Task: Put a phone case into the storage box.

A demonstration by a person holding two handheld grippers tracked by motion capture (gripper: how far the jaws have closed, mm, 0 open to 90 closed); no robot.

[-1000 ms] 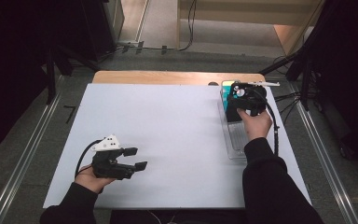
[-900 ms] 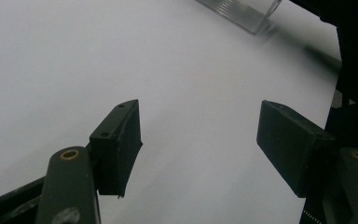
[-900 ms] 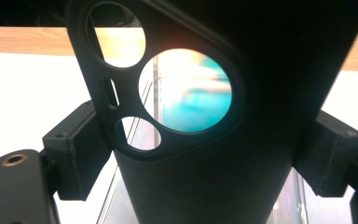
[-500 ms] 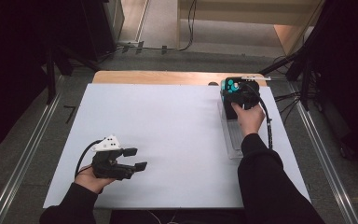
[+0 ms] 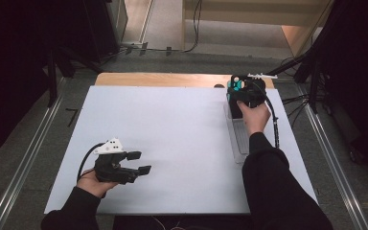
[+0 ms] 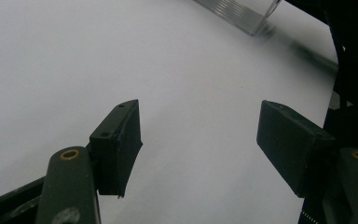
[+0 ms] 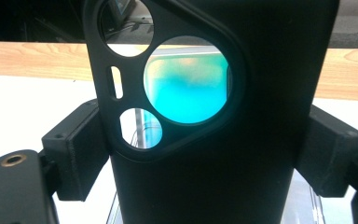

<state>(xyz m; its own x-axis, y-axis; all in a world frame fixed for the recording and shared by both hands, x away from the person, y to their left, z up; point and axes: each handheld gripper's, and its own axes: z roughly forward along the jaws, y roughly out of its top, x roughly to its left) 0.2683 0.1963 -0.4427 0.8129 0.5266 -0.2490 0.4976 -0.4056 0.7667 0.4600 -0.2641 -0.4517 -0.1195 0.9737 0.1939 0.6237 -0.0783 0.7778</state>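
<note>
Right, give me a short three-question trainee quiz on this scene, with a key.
1. True or false: the right gripper is closed on a black phone case.
2. What lies between the jaws of the left gripper? A) a phone case B) nothing C) a pen
3. In the high view, over what does the right gripper hold the case?

Key
1. True: both pads press on the sides of the case, whose camera cut-outs face the right gripper view.
2. B: the jaws stand apart over the bare white table.
3. Over the far end of a clear plastic tray at the table's right side, by a teal item whose nature I can't tell.
</note>
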